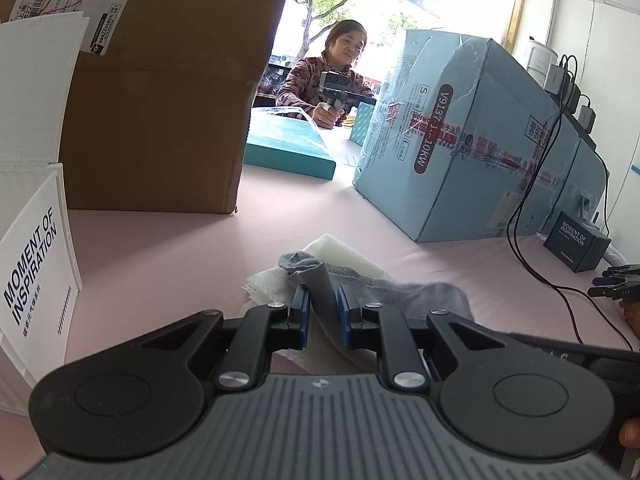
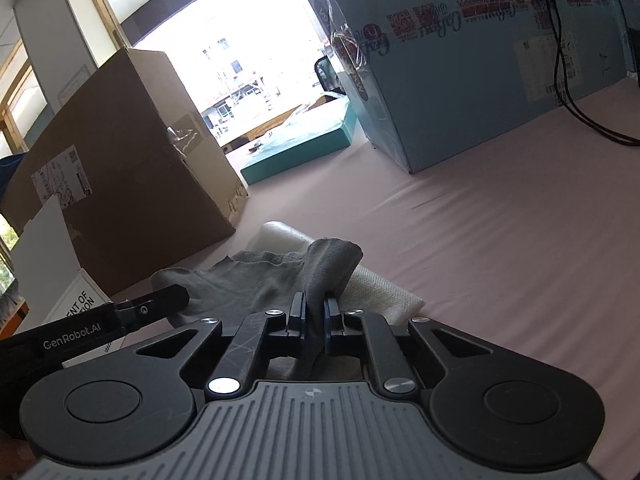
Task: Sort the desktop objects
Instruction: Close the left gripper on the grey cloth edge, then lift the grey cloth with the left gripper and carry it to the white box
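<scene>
A grey cloth (image 1: pixel 424 296) lies crumpled on the pink tabletop (image 1: pixel 160 248), over a white foam pad (image 1: pixel 344 250) and a white woven sheet (image 1: pixel 266 286). My left gripper (image 1: pixel 323 308) is shut on a raised fold of the cloth, which fills the gap between its blue pads. In the right wrist view, my right gripper (image 2: pixel 314 314) is shut on another raised fold of the grey cloth (image 2: pixel 256 276). The left gripper's black finger (image 2: pixel 160 302) reaches the cloth from the left. The foam pad (image 2: pixel 280 234) and woven sheet (image 2: pixel 384 294) show beneath.
A brown carton (image 1: pixel 160 100) and a white "MOMENT OF INSPIRATION" box (image 1: pixel 36 264) stand to the left. A blue carton (image 1: pixel 472 140), black cables (image 1: pixel 532 216) and a small dark box (image 1: pixel 576 240) are on the right. A teal flat box (image 1: pixel 288 146) lies behind. A person (image 1: pixel 328 80) sits opposite.
</scene>
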`<state>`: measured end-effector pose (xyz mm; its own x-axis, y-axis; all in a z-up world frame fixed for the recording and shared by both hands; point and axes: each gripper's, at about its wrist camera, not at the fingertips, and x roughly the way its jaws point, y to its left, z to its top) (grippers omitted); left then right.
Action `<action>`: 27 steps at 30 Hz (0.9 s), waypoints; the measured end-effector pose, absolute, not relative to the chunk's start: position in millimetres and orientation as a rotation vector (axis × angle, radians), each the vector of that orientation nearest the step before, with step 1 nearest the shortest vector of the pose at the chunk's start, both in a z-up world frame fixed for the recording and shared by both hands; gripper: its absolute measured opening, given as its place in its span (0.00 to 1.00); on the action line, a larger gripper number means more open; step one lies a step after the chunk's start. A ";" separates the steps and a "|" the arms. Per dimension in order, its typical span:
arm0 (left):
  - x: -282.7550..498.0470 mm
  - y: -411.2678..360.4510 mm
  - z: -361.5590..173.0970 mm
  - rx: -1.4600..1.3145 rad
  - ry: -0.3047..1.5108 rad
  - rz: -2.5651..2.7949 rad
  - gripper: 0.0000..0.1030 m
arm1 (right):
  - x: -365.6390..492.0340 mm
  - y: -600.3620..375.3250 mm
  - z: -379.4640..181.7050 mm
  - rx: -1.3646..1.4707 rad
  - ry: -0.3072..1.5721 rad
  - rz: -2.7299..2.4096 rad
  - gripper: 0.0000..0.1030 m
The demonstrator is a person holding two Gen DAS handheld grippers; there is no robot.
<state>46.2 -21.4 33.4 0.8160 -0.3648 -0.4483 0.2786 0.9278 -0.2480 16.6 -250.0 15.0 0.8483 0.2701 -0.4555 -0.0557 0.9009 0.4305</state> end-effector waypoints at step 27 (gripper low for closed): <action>25.4 -7.7 60.2 -0.220 0.433 -0.348 0.06 | -9.5 -240.3 47.6 0.297 0.267 0.279 0.07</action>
<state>25.4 -7.7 60.2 0.8503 -0.3739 -0.3704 0.2816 0.9178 -0.2800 -9.5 -240.3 47.6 0.9268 0.3070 -0.2162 -0.2291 0.9185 0.3223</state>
